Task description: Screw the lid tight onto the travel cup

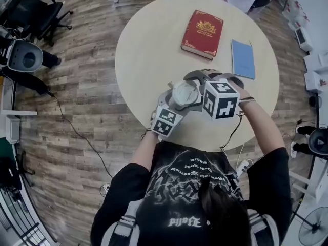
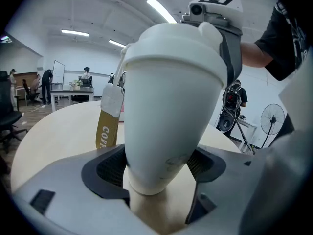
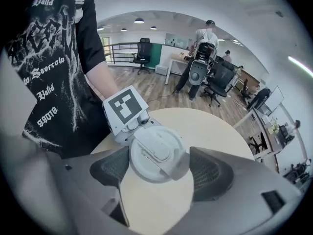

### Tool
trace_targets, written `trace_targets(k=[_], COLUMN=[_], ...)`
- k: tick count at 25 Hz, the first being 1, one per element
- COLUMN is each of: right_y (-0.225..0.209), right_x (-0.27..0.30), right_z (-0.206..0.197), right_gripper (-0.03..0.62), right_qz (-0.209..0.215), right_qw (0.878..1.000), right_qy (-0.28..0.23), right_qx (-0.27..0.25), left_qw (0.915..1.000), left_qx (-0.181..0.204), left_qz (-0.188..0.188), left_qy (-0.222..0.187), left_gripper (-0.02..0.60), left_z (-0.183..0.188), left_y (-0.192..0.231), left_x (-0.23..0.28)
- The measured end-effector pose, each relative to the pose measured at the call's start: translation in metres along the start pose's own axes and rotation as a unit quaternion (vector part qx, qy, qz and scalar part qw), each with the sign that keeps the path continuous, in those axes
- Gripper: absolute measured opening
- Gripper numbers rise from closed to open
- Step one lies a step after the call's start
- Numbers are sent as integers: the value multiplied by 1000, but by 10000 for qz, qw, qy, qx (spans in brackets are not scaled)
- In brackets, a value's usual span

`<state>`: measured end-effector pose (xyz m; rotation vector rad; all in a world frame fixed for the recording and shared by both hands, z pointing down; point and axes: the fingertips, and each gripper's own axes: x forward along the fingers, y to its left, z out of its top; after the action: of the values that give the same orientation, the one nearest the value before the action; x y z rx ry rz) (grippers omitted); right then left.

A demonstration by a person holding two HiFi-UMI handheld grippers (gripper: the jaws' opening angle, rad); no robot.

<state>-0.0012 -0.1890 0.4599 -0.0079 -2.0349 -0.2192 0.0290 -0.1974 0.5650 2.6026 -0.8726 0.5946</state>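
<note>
Centrally, toward my side of the round beige table (image 1: 148, 50), the white tapering plastic travel cup (image 2: 166, 121) stands upright between the jaws of my left gripper (image 2: 159, 177). Its black ribbed pads press on the cup's lower body from both sides. Whether the base rests on the tabletop or hangs just above it I cannot tell. A mustard paper tag (image 2: 108, 119) dangles beside the cup. My right gripper (image 3: 159, 170) points steeply down from above, its jaws wide and clasped on the round white lid (image 3: 156, 153), one pad on the rim, the other against the flip tab. The lid sits on the cup's mouth and looks level. I judge the tightening turn to be the step in hand, with one tong bracing and the other twisting. The next move calls for a firm hold below and a further roll of the upper wrist until the lid resists. A red hardback book (image 1: 202, 34) and a blue notebook (image 1: 243, 59) lie well apart and play no part.
</note>
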Motion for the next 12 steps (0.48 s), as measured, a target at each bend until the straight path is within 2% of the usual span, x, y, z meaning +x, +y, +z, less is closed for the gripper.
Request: trace_targets(k=[5,9,12], right_y=[-2,-4,-5], right_x=[-1,-3,-4], right_z=[2,2,2], right_gripper=[392,391,393], right_qz=[-505,-1159,-1550], right_qw=[9948,9786,9662], right_qy=[-435,-836,-972], right_qx=[769,1483,1814], left_qw=[10000,10000,10000], left_qx=[-30,-3,-12], left_qz=[0,5,-12], left_qy=[-39,-46,-61], left_gripper=[397,397,397], left_z=[-2,-3,-3], left_y=[1,1,3], left_x=[0,1,1])
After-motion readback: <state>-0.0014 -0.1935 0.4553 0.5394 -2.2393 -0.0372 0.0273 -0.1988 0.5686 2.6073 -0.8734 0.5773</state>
